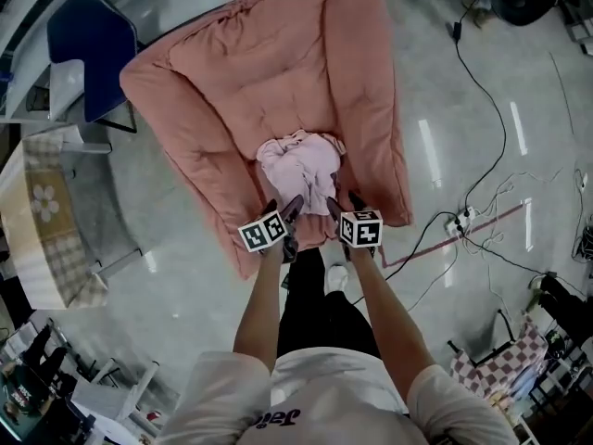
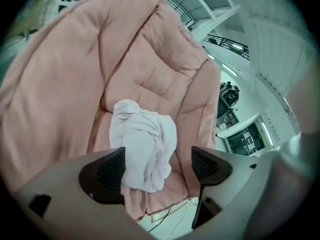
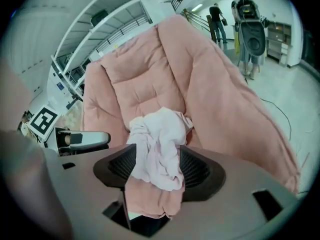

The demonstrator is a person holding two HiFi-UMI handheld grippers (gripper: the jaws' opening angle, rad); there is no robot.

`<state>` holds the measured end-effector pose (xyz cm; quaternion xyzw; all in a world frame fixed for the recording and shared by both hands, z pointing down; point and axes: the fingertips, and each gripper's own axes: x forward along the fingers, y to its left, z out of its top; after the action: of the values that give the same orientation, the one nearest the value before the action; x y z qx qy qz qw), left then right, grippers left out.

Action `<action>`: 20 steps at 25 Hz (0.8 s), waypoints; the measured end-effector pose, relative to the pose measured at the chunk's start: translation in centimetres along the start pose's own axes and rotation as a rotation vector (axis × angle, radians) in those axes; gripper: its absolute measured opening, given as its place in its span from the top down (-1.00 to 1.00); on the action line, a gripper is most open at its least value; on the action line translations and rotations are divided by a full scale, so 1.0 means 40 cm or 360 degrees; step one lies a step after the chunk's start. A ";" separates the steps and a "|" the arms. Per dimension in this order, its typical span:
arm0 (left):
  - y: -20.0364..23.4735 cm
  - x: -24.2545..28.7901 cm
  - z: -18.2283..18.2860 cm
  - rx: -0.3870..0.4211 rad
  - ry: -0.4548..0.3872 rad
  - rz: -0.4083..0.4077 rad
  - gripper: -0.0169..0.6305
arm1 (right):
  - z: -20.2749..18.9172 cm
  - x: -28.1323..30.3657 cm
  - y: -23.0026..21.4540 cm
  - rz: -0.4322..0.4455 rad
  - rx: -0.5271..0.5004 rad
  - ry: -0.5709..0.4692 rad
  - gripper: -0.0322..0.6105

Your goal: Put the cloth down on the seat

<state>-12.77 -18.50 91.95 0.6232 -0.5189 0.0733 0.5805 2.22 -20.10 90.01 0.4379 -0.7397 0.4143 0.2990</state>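
Two grippers we hold side by side over the front edge of a pink padded armchair (image 1: 269,72), which stands on a shiny grey floor (image 1: 445,100). The cloth (image 1: 296,160), pale pink and crumpled into a loose heap, lies on the seat of the armchair near its front, just ahead of both grippers. Our left gripper (image 1: 285,208) has its jaws wide apart; in the left gripper view the cloth (image 2: 145,144) shows in the gap between them, closer to the left pad, and nothing is gripped. Our right gripper (image 1: 343,202) is also spread wide; in the right gripper view the cloth (image 3: 160,134) fills the gap between the pads, but we see it resting on the seat, not clamped. Black cables (image 1: 482,91) run over the floor at the right of the armchair.
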 end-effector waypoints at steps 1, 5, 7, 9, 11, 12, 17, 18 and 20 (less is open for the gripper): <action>-0.026 -0.028 0.002 0.0033 -0.0031 -0.0006 -0.29 | 0.016 -0.033 0.013 0.0013 -0.0007 -0.0051 0.05; -0.160 -0.152 0.042 0.0210 -0.0187 -0.0068 -0.29 | 0.104 -0.170 0.069 0.0050 -0.0081 -0.0273 0.08; -0.228 -0.232 0.049 0.0272 -0.0273 -0.0098 -0.29 | 0.129 -0.254 0.104 0.0059 -0.0140 -0.0361 0.19; -0.292 -0.310 0.050 0.0324 -0.0356 -0.0128 -0.29 | 0.146 -0.339 0.143 0.0076 -0.0214 -0.0433 0.22; -0.354 -0.382 0.052 0.0389 -0.0432 -0.0145 -0.29 | 0.167 -0.423 0.179 0.0090 -0.0290 -0.0516 0.29; -0.381 -0.417 0.052 0.0438 -0.0467 -0.0138 -0.29 | 0.178 -0.466 0.196 0.0098 -0.0319 -0.0564 0.33; -0.494 -0.569 0.039 0.0637 -0.0638 -0.0096 -0.21 | 0.200 -0.654 0.276 0.0160 -0.0458 -0.0750 0.52; -0.519 -0.596 0.037 0.0658 -0.0682 -0.0102 -0.13 | 0.203 -0.683 0.293 0.0173 -0.0488 -0.0782 0.54; -0.574 -0.644 0.029 0.0714 -0.0765 -0.0117 0.04 | 0.214 -0.735 0.326 0.0205 -0.0540 -0.0848 0.59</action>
<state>-8.17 -9.85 58.83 0.7533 -0.5891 0.0156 0.2919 2.75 -12.25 57.68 0.4272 -0.8766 0.1740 0.1368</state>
